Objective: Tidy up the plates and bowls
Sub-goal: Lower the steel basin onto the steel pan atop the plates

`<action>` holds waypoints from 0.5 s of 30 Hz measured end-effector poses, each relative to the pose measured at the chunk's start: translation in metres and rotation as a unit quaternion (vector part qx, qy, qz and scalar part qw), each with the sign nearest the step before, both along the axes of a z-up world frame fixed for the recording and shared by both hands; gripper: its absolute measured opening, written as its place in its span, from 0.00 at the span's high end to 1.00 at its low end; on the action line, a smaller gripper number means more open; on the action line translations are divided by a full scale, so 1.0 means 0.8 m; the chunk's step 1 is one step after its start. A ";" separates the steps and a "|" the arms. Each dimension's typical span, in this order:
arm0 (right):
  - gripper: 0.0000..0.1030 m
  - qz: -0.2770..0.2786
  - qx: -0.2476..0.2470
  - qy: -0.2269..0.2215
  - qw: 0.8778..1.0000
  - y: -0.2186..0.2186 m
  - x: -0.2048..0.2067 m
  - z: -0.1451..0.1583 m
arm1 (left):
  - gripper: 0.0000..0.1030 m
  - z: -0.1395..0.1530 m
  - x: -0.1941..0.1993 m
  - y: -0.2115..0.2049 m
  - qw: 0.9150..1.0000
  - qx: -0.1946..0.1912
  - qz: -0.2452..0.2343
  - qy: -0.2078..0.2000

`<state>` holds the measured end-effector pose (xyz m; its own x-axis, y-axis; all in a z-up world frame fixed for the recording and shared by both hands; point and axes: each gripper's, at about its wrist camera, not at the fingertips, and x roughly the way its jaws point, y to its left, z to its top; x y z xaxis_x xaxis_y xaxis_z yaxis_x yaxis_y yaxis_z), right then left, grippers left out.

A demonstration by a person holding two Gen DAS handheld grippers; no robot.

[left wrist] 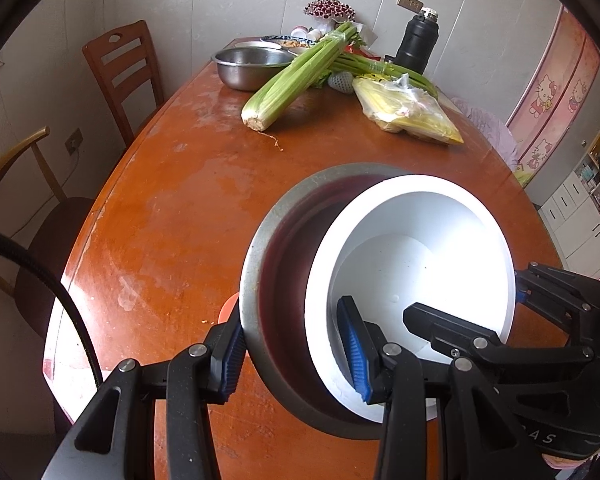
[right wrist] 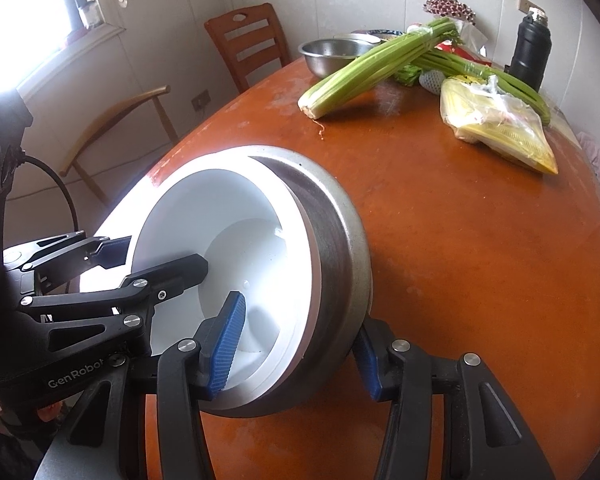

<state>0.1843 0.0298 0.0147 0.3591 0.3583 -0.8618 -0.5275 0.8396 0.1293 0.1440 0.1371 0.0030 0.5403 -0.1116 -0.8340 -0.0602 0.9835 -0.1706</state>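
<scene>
While tilted above the table (left wrist: 160,200), nested bowls (left wrist: 284,280) seemingly clamped at opposite rims by both grippers' fingers (left wrist: 232,354).

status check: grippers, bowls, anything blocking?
Left gripper and right gripper both clamp the nested bowls' walls. White bowl sits inside grey bowl, tilted. Celery and corn bag lie farther along the table.

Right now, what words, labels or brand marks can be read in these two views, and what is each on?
"GenRobot": on the body of the left tool, right wrist view.
"AS": end of a cut-off word on the right tool, left wrist view.
Too blurred to read: print on the yellow packet.
Too small to read: marks on the wall plate.
No text: the stacked bowls.
</scene>
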 end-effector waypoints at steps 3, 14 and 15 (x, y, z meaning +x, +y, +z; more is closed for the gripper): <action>0.48 -0.001 -0.001 0.006 1.000 0.000 0.003 -0.005 | 0.58 -0.005 0.001 -0.001 1.000 0.002 0.000 0.003; 0.48 -0.004 -0.002 0.015 1.000 0.000 0.011 -0.015 | 0.58 -0.012 0.004 -0.003 1.000 0.012 0.004 0.008; 0.48 -0.004 -0.002 0.015 1.000 0.000 0.011 -0.016 | 0.58 -0.013 0.005 -0.003 1.000 0.012 0.004 0.008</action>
<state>0.1928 0.0295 0.0019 0.3365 0.3523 -0.8733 -0.5160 0.8447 0.1420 0.1480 0.1346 -0.0073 0.5276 -0.0882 -0.8449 -0.0698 0.9867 -0.1466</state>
